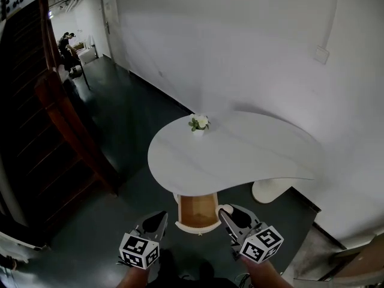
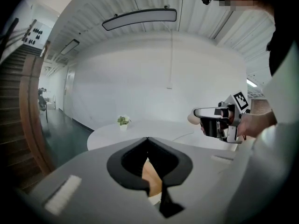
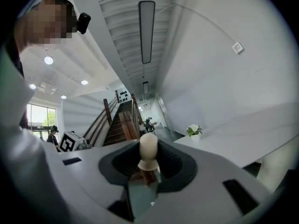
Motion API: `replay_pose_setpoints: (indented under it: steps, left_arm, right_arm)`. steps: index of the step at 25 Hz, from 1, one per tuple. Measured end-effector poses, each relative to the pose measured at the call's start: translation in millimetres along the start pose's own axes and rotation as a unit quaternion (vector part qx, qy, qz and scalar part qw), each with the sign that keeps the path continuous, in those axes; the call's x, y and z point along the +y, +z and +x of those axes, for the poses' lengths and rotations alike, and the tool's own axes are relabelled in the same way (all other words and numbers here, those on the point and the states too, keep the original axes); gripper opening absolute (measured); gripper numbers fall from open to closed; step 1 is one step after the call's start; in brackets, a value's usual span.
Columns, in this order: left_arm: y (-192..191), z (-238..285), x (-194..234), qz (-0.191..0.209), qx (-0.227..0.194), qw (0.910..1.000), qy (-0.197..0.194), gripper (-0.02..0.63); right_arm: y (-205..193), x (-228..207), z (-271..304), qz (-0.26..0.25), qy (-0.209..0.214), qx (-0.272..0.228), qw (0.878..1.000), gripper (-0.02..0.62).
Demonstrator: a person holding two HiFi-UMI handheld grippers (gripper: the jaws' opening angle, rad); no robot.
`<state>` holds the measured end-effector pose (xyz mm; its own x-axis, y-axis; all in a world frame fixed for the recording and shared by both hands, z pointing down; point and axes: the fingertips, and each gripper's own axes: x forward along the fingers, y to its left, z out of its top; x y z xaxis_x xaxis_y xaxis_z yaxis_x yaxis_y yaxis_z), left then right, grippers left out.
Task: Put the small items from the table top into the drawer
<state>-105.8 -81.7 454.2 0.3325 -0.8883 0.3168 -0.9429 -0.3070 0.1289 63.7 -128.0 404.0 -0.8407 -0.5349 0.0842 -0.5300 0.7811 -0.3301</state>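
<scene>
Right gripper view has the task's thing at its centre: a small wooden peg [image 3: 148, 153] with a pale rounded head and a darker stem, upright between the jaws of the right hand-held gripper [image 1: 225, 213], which pinch it by the stem. From the head view, that pale head shows at the gripper's tip, off the surface and just beside the right front corner of the drawer [image 1: 198, 210]. The drawer stands pulled out from under the near edge of the surface [image 1: 252, 155], with its wooden inside showing and its white front towards the person.

The left hand-held gripper [image 1: 161, 216] is level with the right one, on the other side of the drawer. Its jaws are pressed together at the tips with nothing held, and the drawer's wood shows through the slot lower down between them. Each hand-held gripper carries its marker cube nearest the person.

On the white, rounded surface, a small potted plant [image 1: 199, 123] with a pale bloom stands near the far left edge, well apart from both grippers. A white wall [image 1: 240, 47] lies behind the surface, and a dark floor [image 1: 132, 113] lies around it. A wooden staircase [image 1: 36, 131] rises at the left.
</scene>
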Motion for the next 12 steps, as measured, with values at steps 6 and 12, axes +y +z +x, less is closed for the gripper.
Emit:
replay_pose_setpoints:
  steps: [6, 12]
  left_arm:
    - [1, 11, 51, 0.026, 0.008, 0.9982, -0.053, 0.008]
    - [-10, 11, 91, 0.029, 0.017, 0.994, -0.104, 0.008]
  right_arm:
    - [-2, 18, 53, -0.009, -0.048, 0.006, 0.999, 0.094]
    - [-38, 50, 89, 0.009, -0.094, 0.021, 0.995, 0.094]
